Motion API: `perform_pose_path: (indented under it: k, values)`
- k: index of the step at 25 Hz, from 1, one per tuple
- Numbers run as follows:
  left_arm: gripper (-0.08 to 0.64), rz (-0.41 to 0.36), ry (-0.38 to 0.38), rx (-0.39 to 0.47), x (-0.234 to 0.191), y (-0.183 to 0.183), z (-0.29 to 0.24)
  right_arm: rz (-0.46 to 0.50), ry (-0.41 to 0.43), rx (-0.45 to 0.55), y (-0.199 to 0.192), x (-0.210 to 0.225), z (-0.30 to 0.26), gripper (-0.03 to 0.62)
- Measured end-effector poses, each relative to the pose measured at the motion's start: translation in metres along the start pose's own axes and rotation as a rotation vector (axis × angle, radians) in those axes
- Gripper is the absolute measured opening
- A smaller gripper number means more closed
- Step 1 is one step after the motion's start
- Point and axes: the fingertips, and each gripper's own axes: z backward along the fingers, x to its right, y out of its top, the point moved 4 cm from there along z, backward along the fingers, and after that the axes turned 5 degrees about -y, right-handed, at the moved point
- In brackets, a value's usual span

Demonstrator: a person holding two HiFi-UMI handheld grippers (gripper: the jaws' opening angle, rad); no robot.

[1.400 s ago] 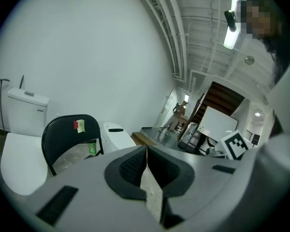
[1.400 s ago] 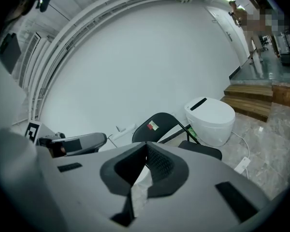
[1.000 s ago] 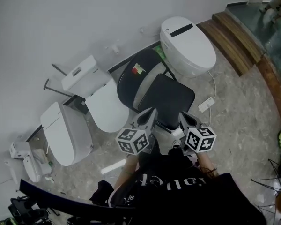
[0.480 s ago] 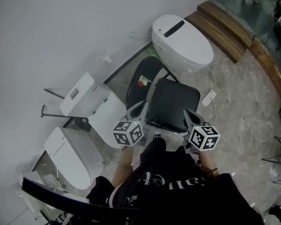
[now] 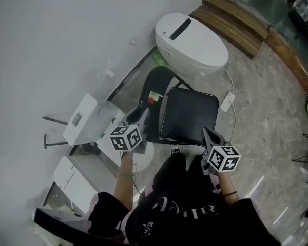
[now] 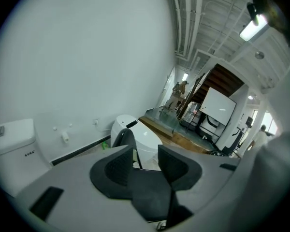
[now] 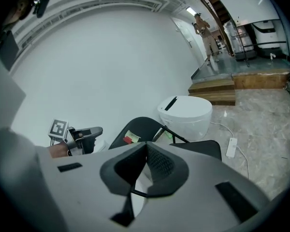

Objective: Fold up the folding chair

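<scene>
Crowding folding chair (image 5: 189,117) | toilet (image 5: 192,32) behind | second toilet (image 5: 83,119) beside it

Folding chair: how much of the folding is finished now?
Done: nothing; the folding chair stands open, seat flat. In hand: the left hand-held gripper, jaws just opening and empty, is beside the backrest; the right hand-held gripper, shut and empty, is by the seat's front corner. Left: gripping and folding.

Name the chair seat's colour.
The seat is black, clearest in the head view.
</scene>
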Motion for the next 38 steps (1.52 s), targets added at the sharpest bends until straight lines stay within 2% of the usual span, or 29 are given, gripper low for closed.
perform_pose_path:
  k: [3,7,9,11,15,19,22,25,26,28,33,38]
  values:
    - [0.208,-0.062,0.04,-0.084,-0.027,-0.002,-0.017,-0.032,-0.024,-0.012,-0.009,0.013,-0.005,0.012]
    - [0.218,-0.121,0.038,-0.231,-0.052,-0.02,-0.045,-0.053,-0.04,-0.026,-0.017,0.032,-0.011,0.013]
    - [0.218,-0.132,0.064,-0.272,-0.063,-0.025,-0.056,-0.059,-0.048,-0.036,-0.02,0.041,-0.015,0.012]
    - [0.218,-0.118,0.082,-0.295,-0.072,-0.028,-0.065,-0.06,-0.049,-0.047,-0.021,0.049,-0.018,0.012]
    - [0.218,-0.053,0.068,-0.336,-0.085,-0.043,-0.084,-0.049,-0.036,-0.056,-0.022,0.065,-0.028,0.012]
    - [0.216,-0.031,0.066,-0.389,-0.09,-0.051,-0.096,-0.047,-0.025,-0.068,-0.029,0.088,-0.044,0.014]
    - [0.16,-0.034,0.077,-0.381,-0.089,-0.05,-0.1,-0.064,-0.02,-0.095,-0.04,0.113,-0.059,0.015]
    - [0.157,-0.039,0.093,-0.361,-0.089,-0.051,-0.1,-0.065,-0.027,-0.134,-0.054,0.142,-0.076,0.024]
    - [0.156,-0.043,0.101,-0.353,-0.088,-0.051,-0.1,-0.061,-0.035,-0.147,-0.059,0.153,-0.081,0.042]
    - [0.155,-0.066,0.128,-0.335,-0.087,-0.047,-0.099,-0.056,-0.051,-0.174,-0.069,0.175,-0.092,0.12]
    - [0.153,-0.087,0.166,-0.318,-0.086,-0.046,-0.101,-0.048,-0.099,-0.234,-0.096,0.233,-0.124,0.189]
    - [0.154,-0.121,0.171,-0.286,-0.083,-0.047,-0.107,-0.004,-0.125,-0.335,-0.136,0.281,-0.156,0.256]
